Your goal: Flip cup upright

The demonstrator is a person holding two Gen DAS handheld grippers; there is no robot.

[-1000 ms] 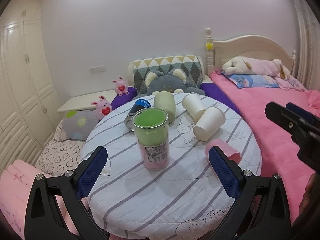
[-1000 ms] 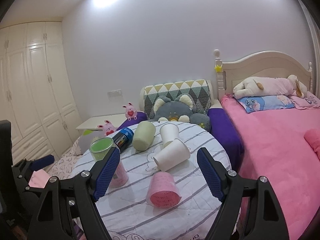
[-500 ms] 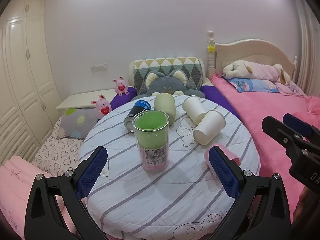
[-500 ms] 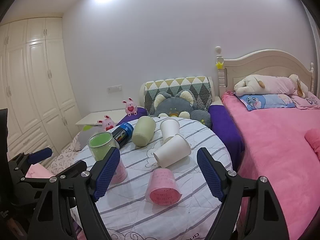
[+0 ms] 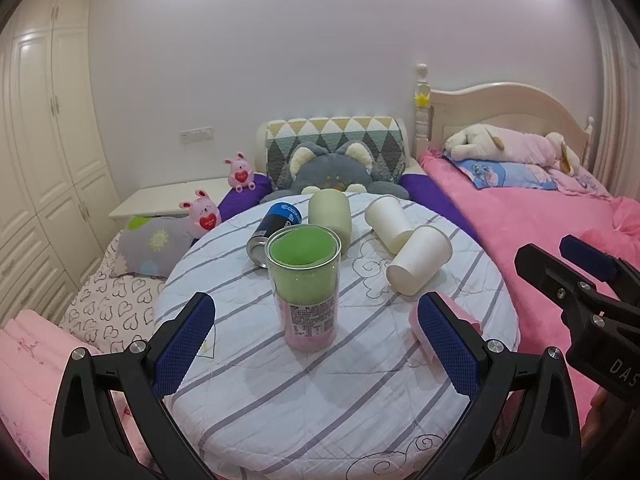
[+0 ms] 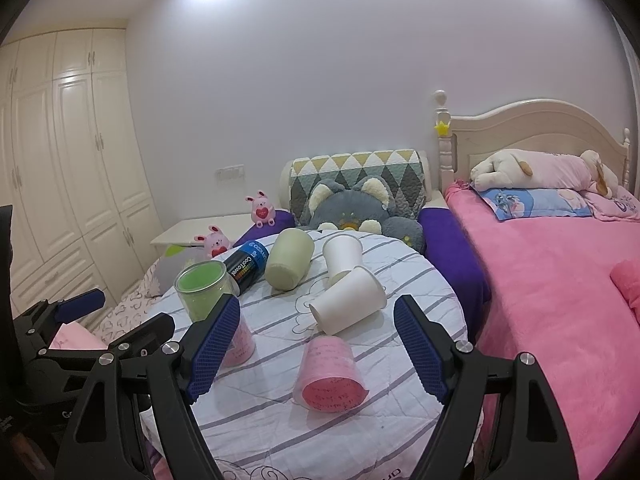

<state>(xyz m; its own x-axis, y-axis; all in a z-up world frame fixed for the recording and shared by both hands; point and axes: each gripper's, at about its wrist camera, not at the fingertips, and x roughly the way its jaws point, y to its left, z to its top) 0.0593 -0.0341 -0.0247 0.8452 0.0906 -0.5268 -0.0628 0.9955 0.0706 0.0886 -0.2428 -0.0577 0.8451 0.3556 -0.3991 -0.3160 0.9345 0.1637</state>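
The round table [image 5: 280, 420], covered in a striped quilted cloth, fills the middle of both views. One clear cup [image 5: 304, 280] with a green and pink insert already stands upright near its centre. The rest lie on their sides: two white paper cups [image 6: 348, 304] at about 1 o'clock from it, touching each other, a pale green cup [image 6: 290, 258] at 12, a dark blue can [image 6: 246, 264] at 11, and a pink cup [image 6: 332, 372] at 4 o'clock. So most of the job looks undone.

The left gripper [image 5: 316, 352] is spread wide and empty, framing the upright cup. The right gripper [image 6: 316, 356] — equally wide, holding nothing — straddles the pink cup from short of it; this seems the likeliest next pick. The nearer white cup lies just beyond it and could be nudged.
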